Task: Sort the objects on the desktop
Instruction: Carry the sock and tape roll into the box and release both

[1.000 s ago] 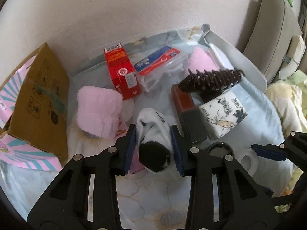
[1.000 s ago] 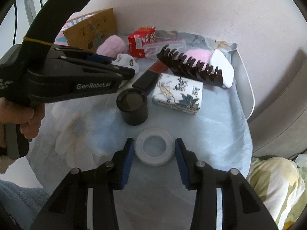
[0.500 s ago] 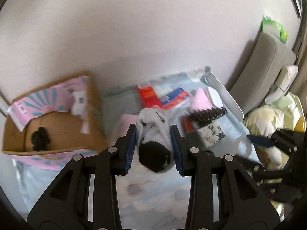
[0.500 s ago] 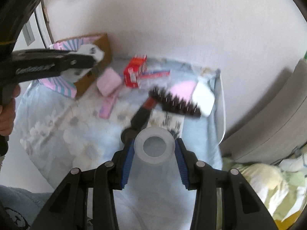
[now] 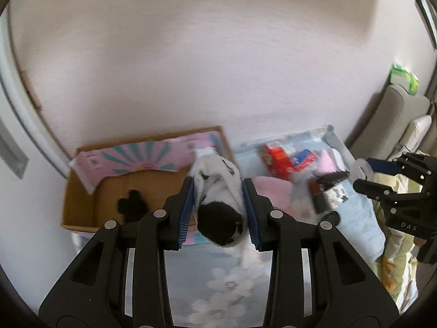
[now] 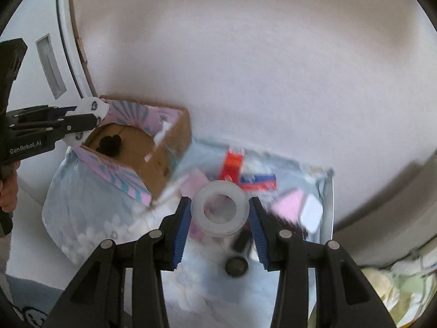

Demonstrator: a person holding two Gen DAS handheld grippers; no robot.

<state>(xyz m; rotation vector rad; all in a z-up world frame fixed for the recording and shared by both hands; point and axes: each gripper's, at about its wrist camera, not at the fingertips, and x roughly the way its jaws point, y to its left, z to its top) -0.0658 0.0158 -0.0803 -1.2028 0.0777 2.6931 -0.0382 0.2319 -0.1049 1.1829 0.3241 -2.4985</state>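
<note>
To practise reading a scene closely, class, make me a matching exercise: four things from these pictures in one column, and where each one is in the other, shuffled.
1. black-and-white rolled sock
2. translucent white tape ring
3. small black fuzzy item
4. red cardboard carton

A. lying on the blue floral cloth
B. inside the open brown cardboard box
C. gripped in the left tool
D. gripped in the right tool

Pairs: 1-C, 2-D, 3-B, 4-A

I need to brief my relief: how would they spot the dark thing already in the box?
Find the open cardboard box with pink-striped flaps at the table's left end. On its brown floor lies a small black lump, the only thing visible inside.
</note>
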